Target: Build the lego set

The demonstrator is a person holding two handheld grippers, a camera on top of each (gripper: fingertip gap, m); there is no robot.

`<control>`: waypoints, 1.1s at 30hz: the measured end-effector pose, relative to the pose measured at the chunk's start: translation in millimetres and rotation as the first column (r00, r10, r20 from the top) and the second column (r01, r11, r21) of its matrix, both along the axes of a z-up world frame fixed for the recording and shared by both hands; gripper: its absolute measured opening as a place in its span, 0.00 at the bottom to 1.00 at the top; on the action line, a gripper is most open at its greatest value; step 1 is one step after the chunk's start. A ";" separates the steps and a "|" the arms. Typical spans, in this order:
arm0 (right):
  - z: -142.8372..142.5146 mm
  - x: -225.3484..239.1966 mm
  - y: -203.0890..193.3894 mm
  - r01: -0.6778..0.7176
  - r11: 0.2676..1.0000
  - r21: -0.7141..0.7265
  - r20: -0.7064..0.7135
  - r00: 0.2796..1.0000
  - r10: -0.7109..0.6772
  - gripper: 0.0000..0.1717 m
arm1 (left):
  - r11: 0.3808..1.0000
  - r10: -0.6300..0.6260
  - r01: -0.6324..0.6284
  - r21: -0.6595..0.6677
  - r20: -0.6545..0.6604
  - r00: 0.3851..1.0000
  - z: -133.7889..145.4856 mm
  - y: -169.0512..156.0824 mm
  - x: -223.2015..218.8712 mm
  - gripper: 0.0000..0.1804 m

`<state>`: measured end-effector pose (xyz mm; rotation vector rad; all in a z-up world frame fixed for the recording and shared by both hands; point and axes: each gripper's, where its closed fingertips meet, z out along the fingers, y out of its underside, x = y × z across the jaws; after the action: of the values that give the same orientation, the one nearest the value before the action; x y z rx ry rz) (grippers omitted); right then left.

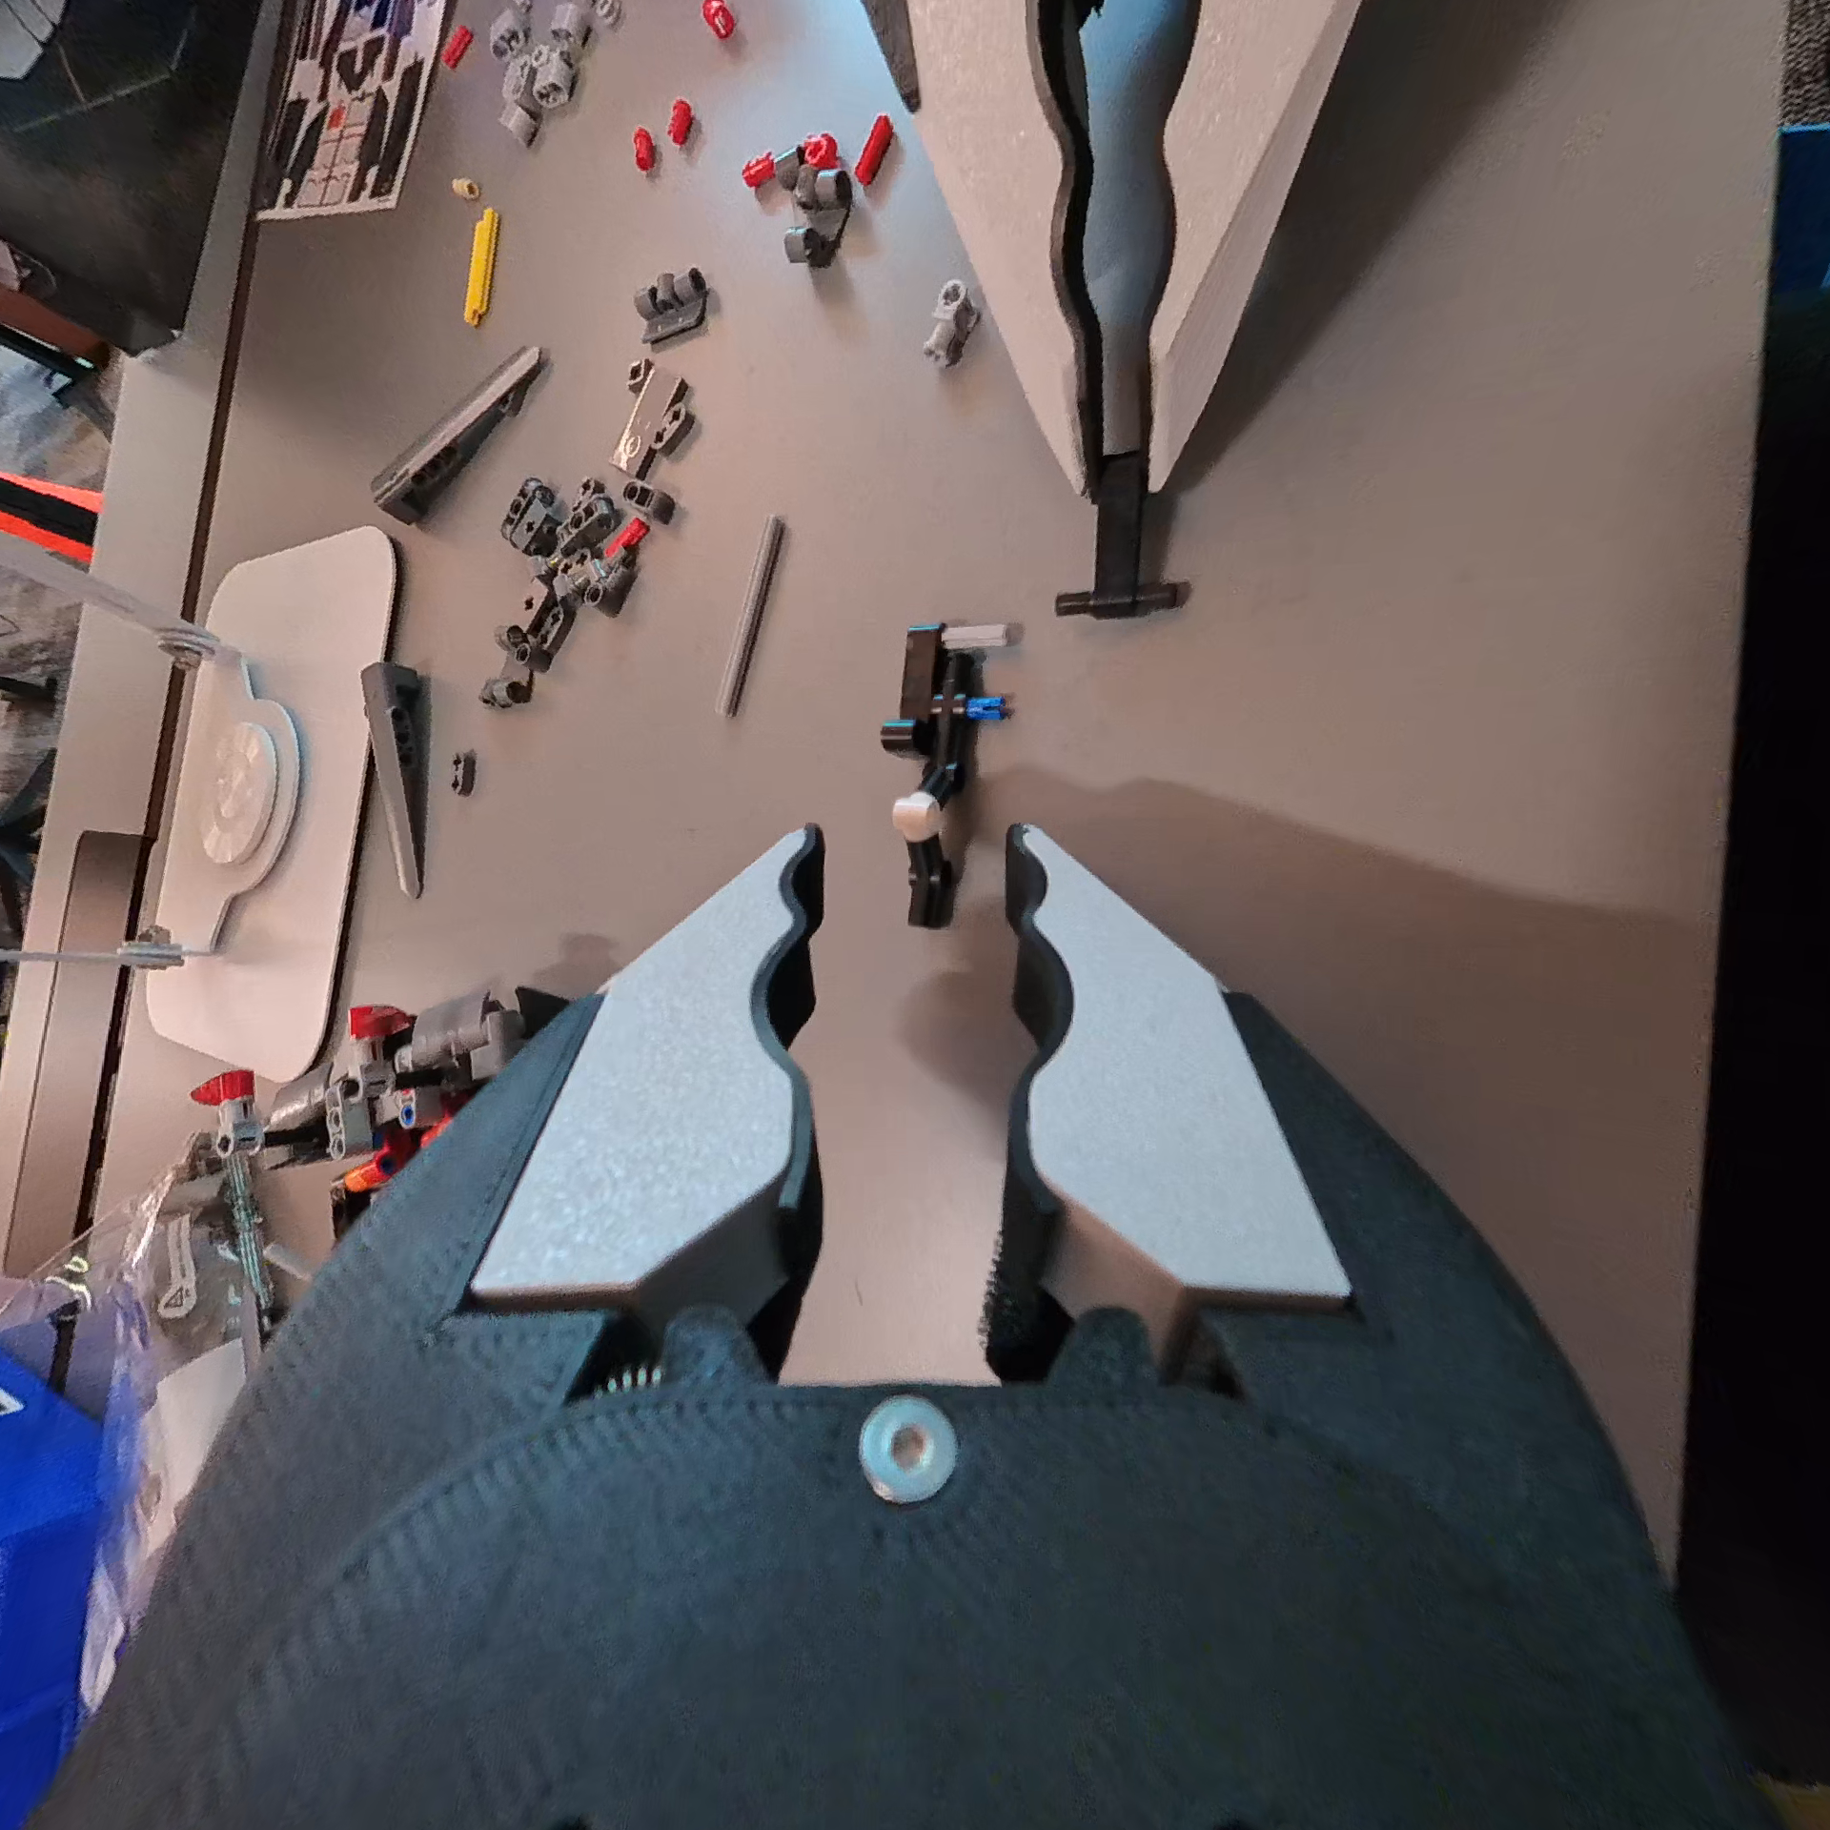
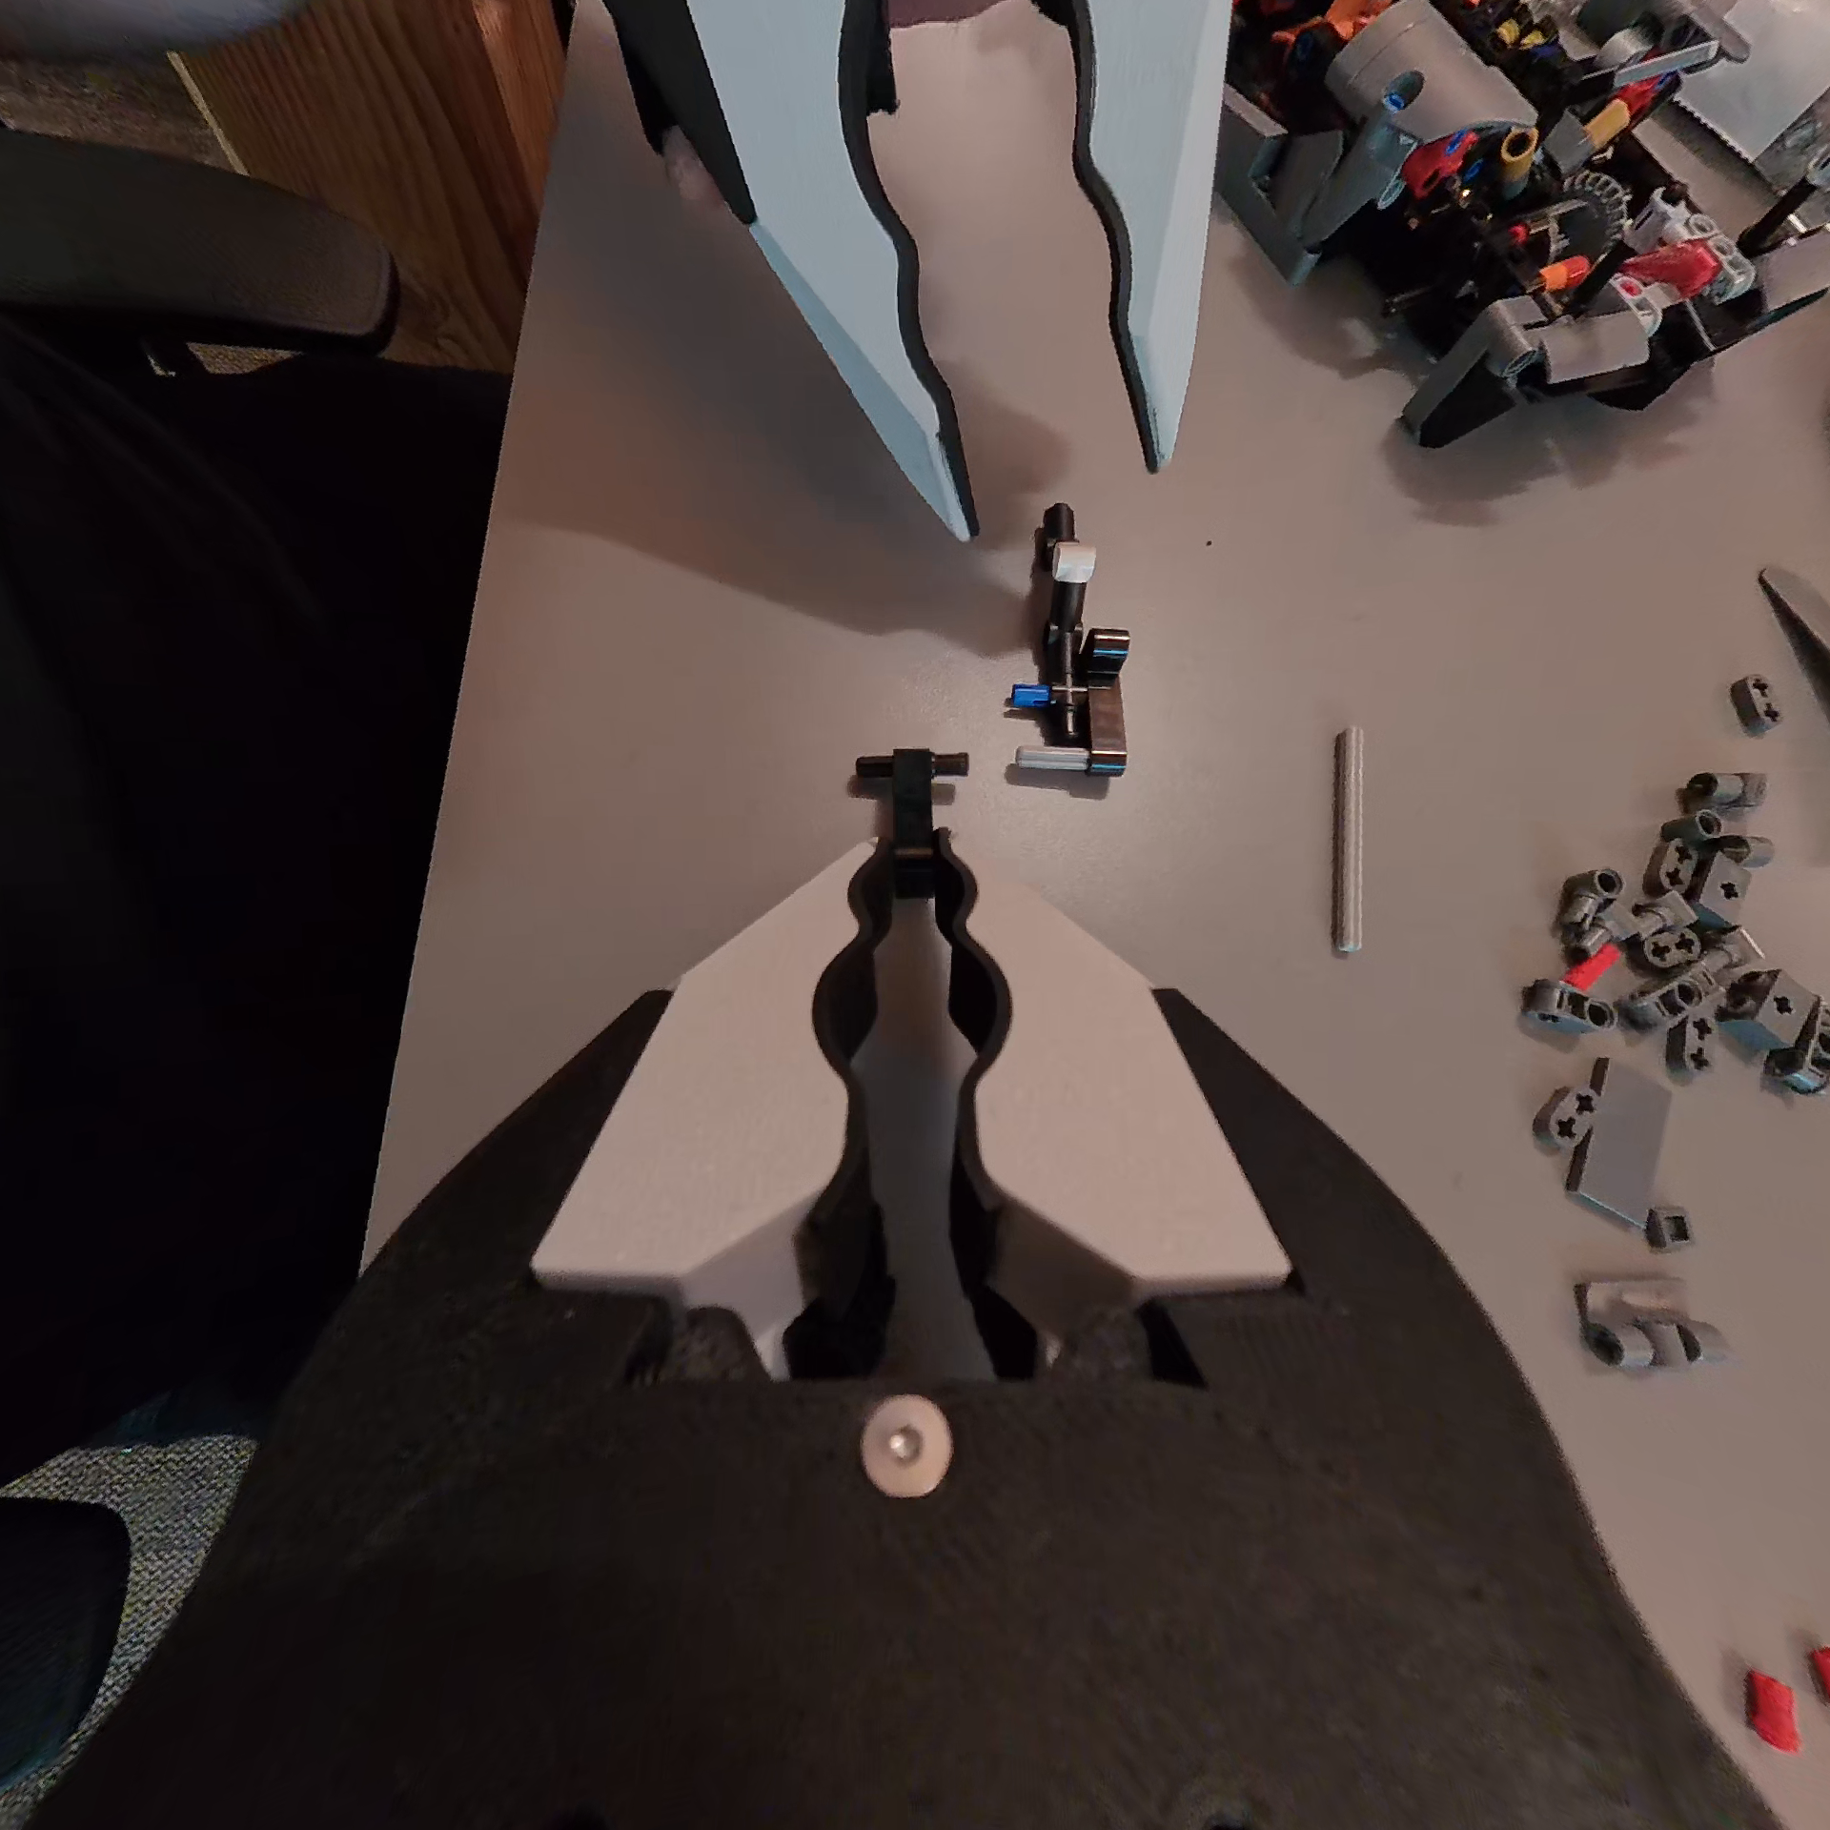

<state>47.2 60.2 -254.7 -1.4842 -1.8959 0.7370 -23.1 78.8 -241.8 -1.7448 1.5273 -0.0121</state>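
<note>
My right gripper (image 2: 909, 854) is shut on a small black T-shaped piece (image 2: 909, 782), a short beam with a black pin through its far end, held just above the grey table (image 2: 693, 594). The same gripper and piece show in the left wrist view (image 1: 1121, 564). My left gripper (image 1: 916, 857) is open and empty. A small black assembly (image 1: 936, 753) with a white knob, a blue pin and a light grey pin lies on the table just ahead of its fingertips, its near end between them, untouched. It also shows in the right wrist view (image 2: 1074, 654), with the left gripper (image 2: 1060, 495) just beyond it.
Loose grey connectors (image 2: 1683, 970), a grey axle (image 2: 1347, 842) and red pins (image 1: 822, 149) lie scattered on the table. A partly built grey, black and red model (image 2: 1545, 198) stands at the far right. A sticker sheet (image 1: 347, 99), a yellow axle (image 1: 480, 262), grey panels and plastic bags lie left. My left tips are roughly 9 cm from the grey axle (image 2: 1347, 842). It is also in sight in the left wrist view (image 1: 753, 615).
</note>
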 end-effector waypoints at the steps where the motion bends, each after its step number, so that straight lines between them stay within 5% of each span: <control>1: 0.4 -0.4 0.4 0.002 1.000 -0.001 -0.003 1.000 -0.002 0.02 | 1.000 -0.006 0.006 -0.001 -0.001 1.000 -0.8 0.7 0.9 0.19; 20: 9.8 -25.5 15.5 0.092 0.996 -0.020 -0.030 0.995 -0.093 0.03 | 0.980 -0.171 0.172 -0.097 0.016 0.985 -13.2 2.0 18.1 0.25; 33: 5.4 -34.6 19.8 0.127 0.988 -0.088 0.021 0.992 -0.125 0.03 | 0.972 -0.177 0.184 -0.144 0.057 0.983 -16.4 7.2 27.4 0.21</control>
<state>12.6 80.0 -249.2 -1.6529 -1.7824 0.7620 4.3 86.0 -258.2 -1.7015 1.6845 -0.2611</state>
